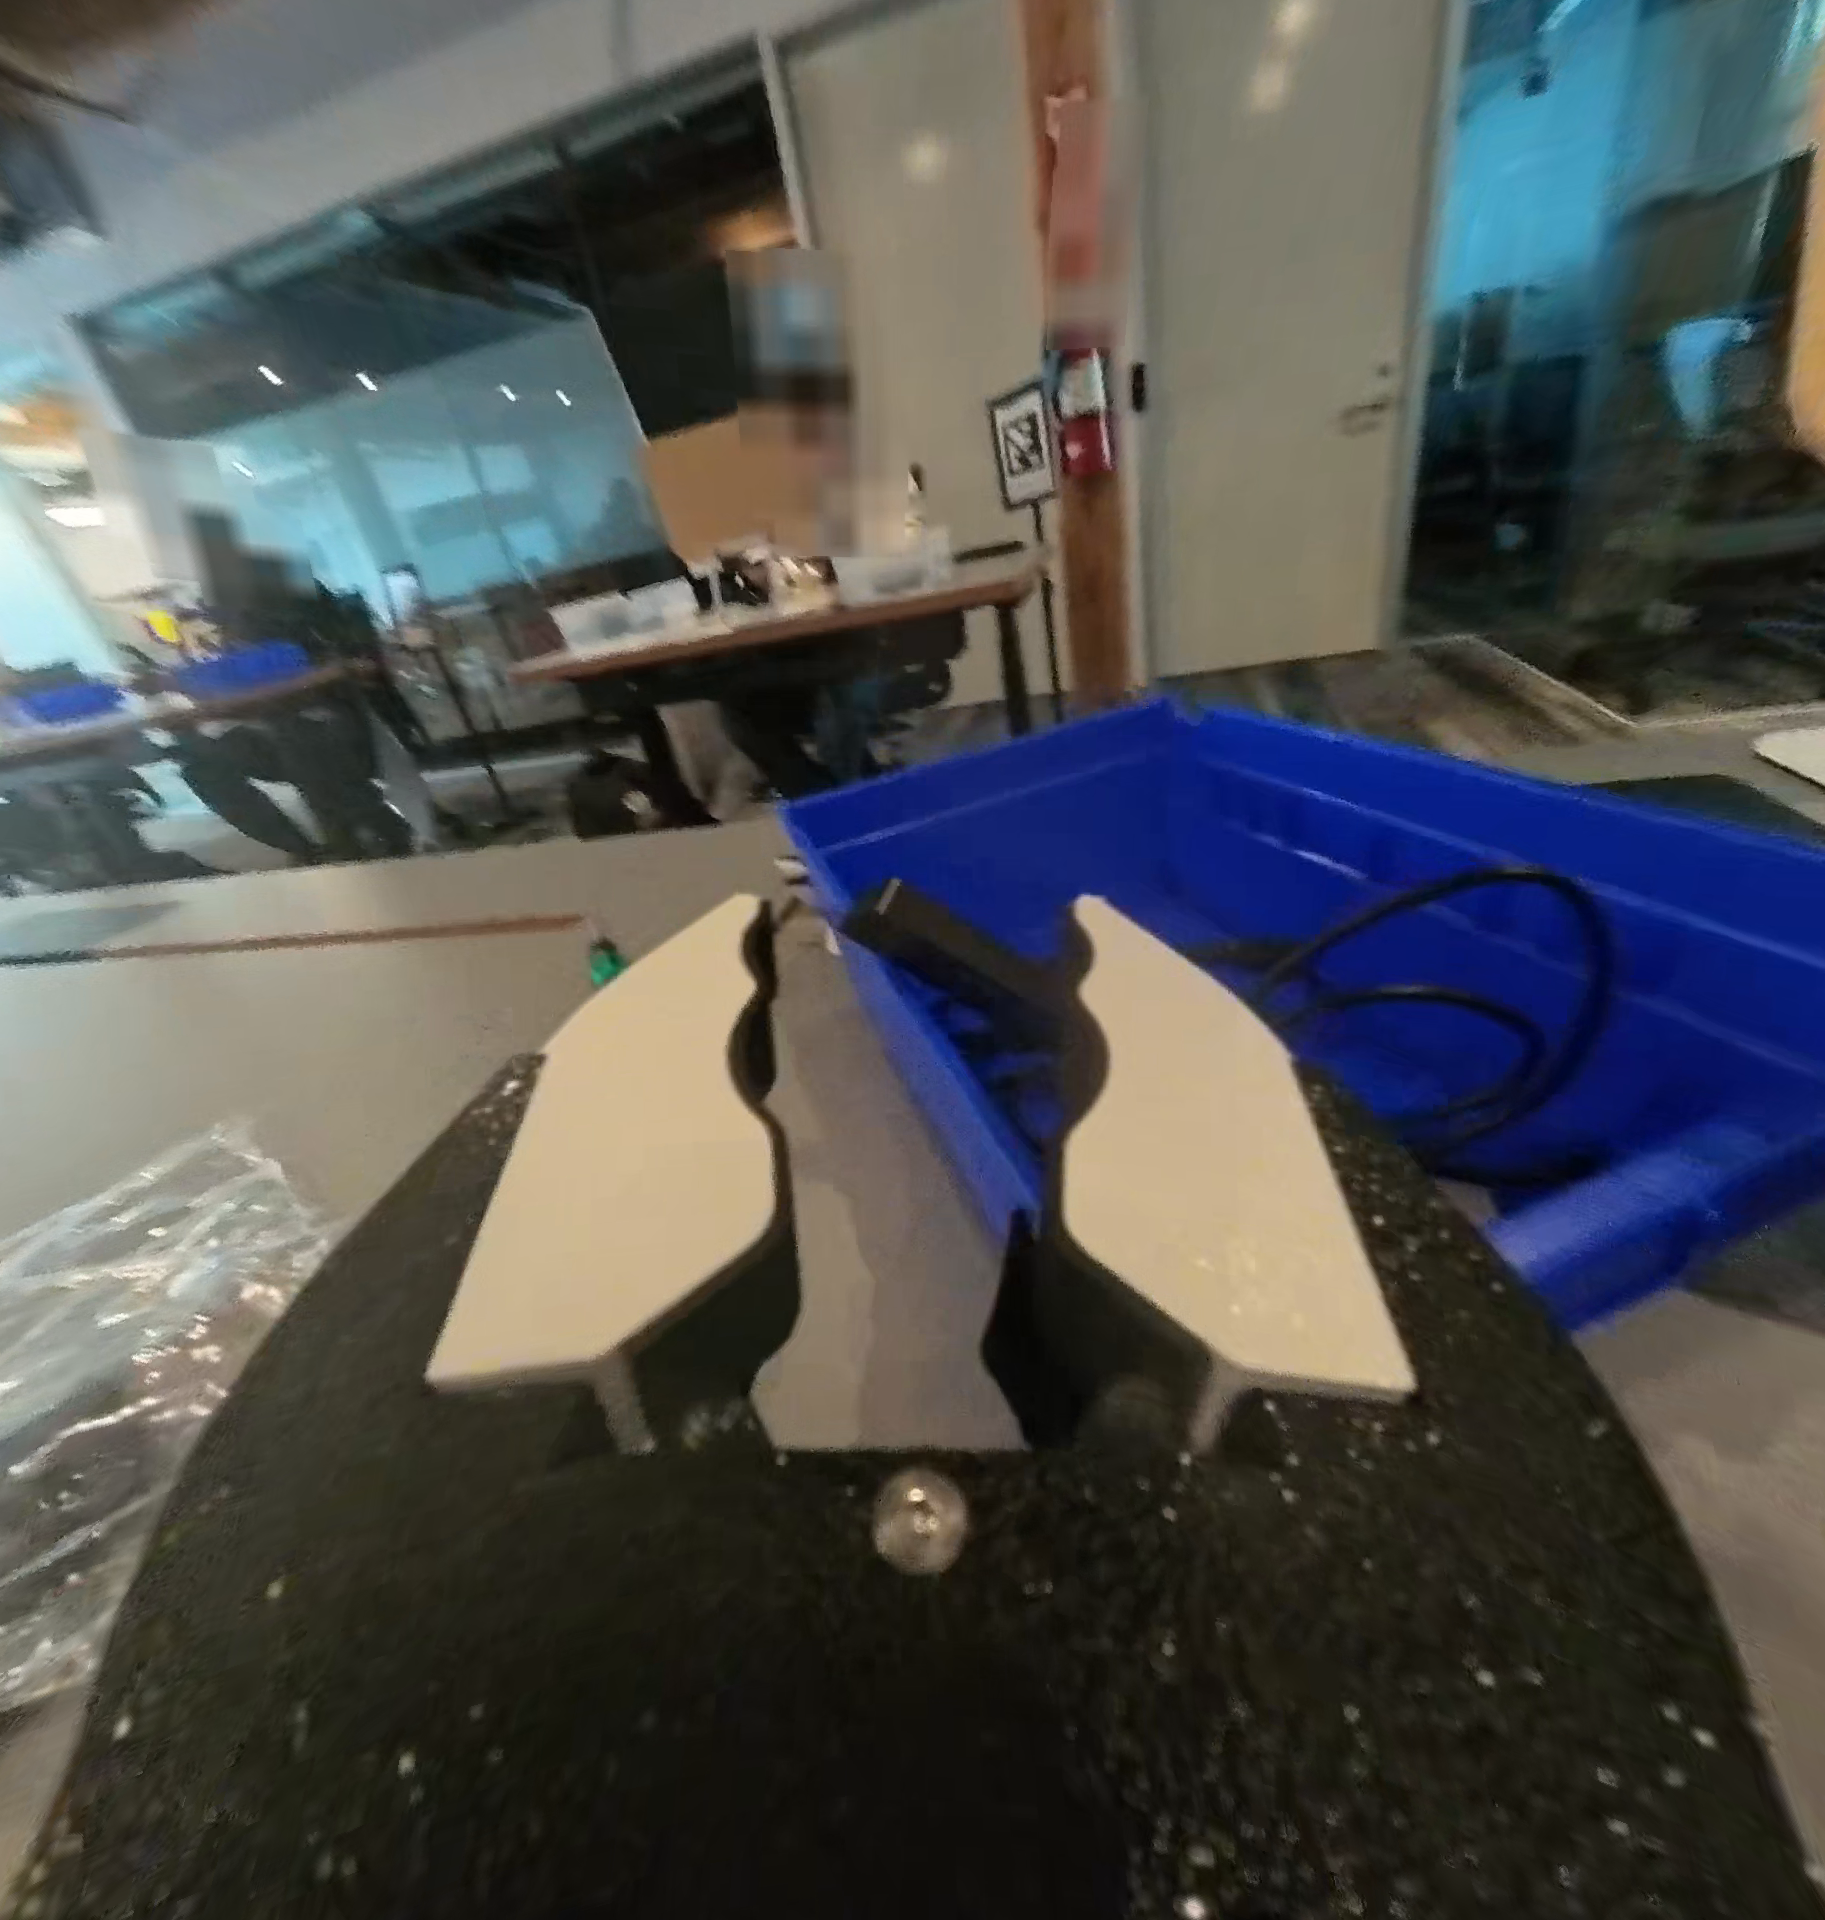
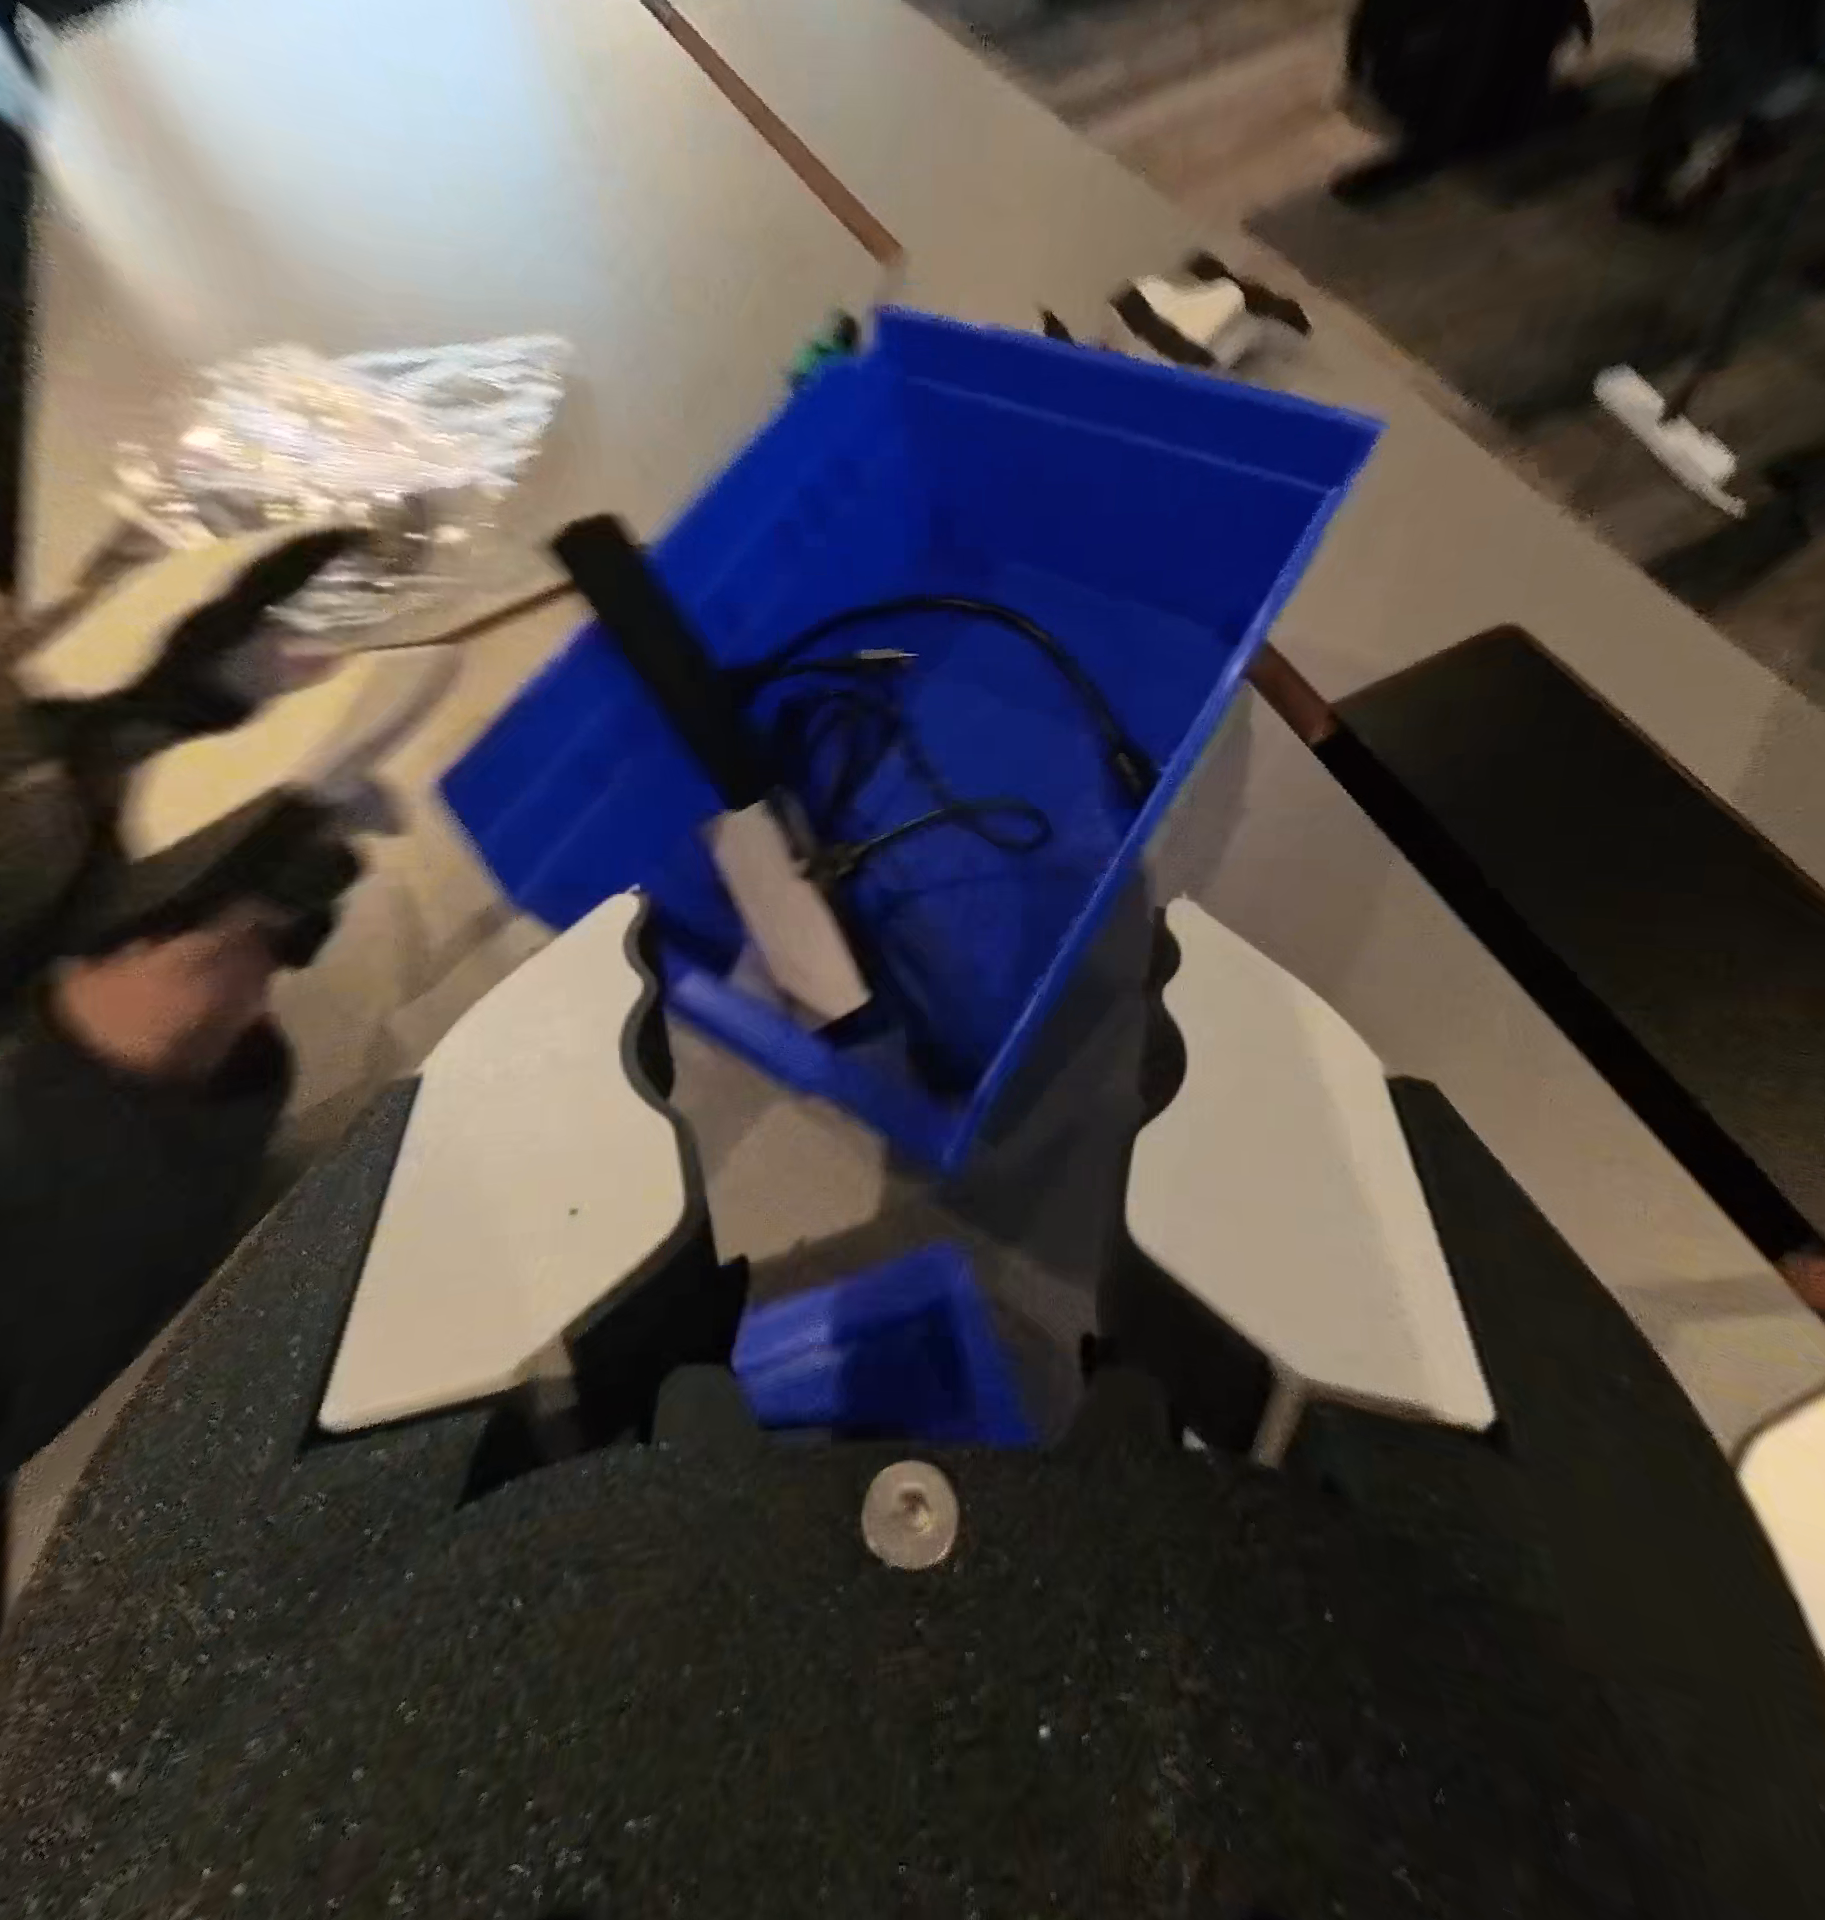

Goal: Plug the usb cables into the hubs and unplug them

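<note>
A blue plastic bin (image 1: 1666, 997) (image 2: 1147, 499) stands on the grey table. Inside lie a long black hub (image 1: 923, 930) (image 2: 669, 665) leaning over the bin's rim, a grey-white hub (image 2: 794, 925), and coiled black USB cables (image 1: 1510, 997) (image 2: 991, 665). My left gripper (image 1: 918, 925) is open and empty, just before the bin's near left corner. My right gripper (image 2: 897, 935) is open and empty above the bin's near end. The left gripper also shows in the right wrist view (image 2: 212, 665), blurred, left of the bin.
A crumpled clear plastic bag (image 1: 87, 1351) (image 2: 368, 436) lies on the table left of the bin. A small green thing (image 1: 604, 961) sits beyond the left fingers. A black mat (image 2: 1614, 831) lies right of the bin. Desks and chairs stand behind.
</note>
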Motion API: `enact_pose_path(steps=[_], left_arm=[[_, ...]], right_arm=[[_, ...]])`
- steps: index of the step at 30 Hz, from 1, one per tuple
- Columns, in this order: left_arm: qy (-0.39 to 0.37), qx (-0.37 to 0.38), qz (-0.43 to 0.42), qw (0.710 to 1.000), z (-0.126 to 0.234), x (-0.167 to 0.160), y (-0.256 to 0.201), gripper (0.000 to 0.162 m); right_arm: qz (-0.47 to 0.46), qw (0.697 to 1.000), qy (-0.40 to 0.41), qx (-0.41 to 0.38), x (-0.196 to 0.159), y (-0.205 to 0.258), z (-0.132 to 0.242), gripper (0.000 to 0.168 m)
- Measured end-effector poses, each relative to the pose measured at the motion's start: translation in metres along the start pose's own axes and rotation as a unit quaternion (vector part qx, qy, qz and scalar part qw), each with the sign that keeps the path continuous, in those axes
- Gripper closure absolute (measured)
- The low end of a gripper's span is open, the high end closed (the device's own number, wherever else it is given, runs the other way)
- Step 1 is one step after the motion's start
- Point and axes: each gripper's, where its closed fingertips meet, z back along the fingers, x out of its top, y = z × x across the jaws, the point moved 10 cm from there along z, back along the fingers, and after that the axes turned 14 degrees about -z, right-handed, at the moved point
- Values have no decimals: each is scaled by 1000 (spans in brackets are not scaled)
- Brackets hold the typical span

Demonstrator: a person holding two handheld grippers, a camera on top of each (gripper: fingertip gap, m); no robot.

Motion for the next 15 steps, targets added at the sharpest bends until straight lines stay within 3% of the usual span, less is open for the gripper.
enact_pose_path(steps=[3, 5, 10, 15], left_arm=[[59, -43, 9, 997, -7, -6, -4, 86], [102, -72, 5, 992, -13, -12, -9, 79], [173, -45, -75, 981, -15, -21, -11, 81], [202, 70, -159, 964, -16, -31, 4, 101]], right_arm=[[18, 997, -61, 34, -36, 23, 71, 85], [24, 994, -101, 33, -62, 33, 115, 88], [8, 985, -170, -39, -129, 41, 193, 107], [-41, 977, -164, -132, -184, 27, 226, 103]])
